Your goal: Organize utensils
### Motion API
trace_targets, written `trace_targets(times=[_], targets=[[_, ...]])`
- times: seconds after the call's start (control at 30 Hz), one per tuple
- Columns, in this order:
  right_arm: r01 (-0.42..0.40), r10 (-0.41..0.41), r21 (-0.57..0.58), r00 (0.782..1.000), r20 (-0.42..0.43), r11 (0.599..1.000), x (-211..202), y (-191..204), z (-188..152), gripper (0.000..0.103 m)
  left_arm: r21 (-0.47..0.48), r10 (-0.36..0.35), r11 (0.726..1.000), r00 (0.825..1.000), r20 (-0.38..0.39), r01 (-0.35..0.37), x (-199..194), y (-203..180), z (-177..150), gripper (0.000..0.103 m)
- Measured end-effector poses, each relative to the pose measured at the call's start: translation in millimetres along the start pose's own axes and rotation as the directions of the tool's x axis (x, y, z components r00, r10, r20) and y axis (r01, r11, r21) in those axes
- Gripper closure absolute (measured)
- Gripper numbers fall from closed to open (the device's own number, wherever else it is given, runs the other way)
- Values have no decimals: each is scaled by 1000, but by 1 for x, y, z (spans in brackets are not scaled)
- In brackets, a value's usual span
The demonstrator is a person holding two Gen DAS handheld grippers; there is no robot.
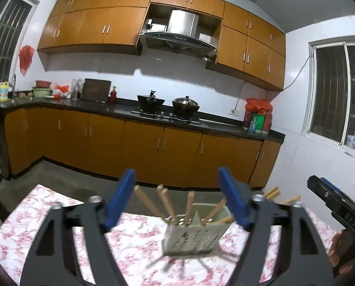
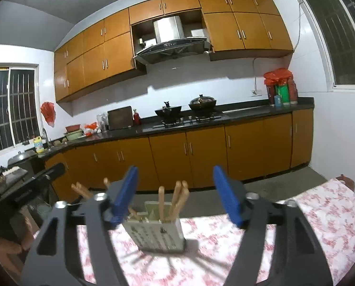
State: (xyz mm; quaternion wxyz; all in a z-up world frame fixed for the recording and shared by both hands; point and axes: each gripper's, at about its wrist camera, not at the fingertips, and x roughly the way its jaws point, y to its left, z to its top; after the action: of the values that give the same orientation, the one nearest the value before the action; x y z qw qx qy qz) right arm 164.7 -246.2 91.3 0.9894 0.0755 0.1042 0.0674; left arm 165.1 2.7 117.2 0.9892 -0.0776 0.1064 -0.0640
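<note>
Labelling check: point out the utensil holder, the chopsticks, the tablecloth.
utensil holder [image 1: 191, 240], left wrist view, perforated front wall.
chopsticks [image 2: 161, 202], right wrist view, shaft of an upright one.
tablecloth [image 2: 320, 214], right wrist view, bare floral patch.

Left gripper [image 1: 177, 197] jaws wide apart, right gripper [image 2: 175, 196] likewise (nothing gripped), both near level

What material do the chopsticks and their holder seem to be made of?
Chopsticks: probably wood or bamboo, matt; light tan colour, no shine.
Holder: probably pale plastic, perhaps ceramic; rows of small drain holes in its front wall. Blur leaves it open.
</note>
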Motion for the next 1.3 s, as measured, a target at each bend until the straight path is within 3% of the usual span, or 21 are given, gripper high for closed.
trace_targets(times=[0.07, 0.2, 0.57, 0.9, 1.3], targets=[[11, -11, -11, 1000, -10, 1000, -8, 1, -9, 9, 29, 16, 999, 1000, 5, -16, -11, 1, -7, 8], [52, -55, -73, 998, -35, 996, -22, 11, -34, 4, 99, 63, 993, 998, 7, -63, -32, 2, -25, 2], [173, -179, -192, 984, -13, 966, -62, 38, -83, 4, 173, 164, 973, 986, -43, -154, -71, 12, -85, 2], [177, -196, -150, 973, -122, 973, -73, 37, -119, 4, 169, 173, 974, 978, -118, -152, -83, 14, -117, 2], [151, -168, -129, 977, -131, 980, -85, 36, -132, 4, 165, 156, 977, 981, -113, -137, -97, 12, -133, 2]])
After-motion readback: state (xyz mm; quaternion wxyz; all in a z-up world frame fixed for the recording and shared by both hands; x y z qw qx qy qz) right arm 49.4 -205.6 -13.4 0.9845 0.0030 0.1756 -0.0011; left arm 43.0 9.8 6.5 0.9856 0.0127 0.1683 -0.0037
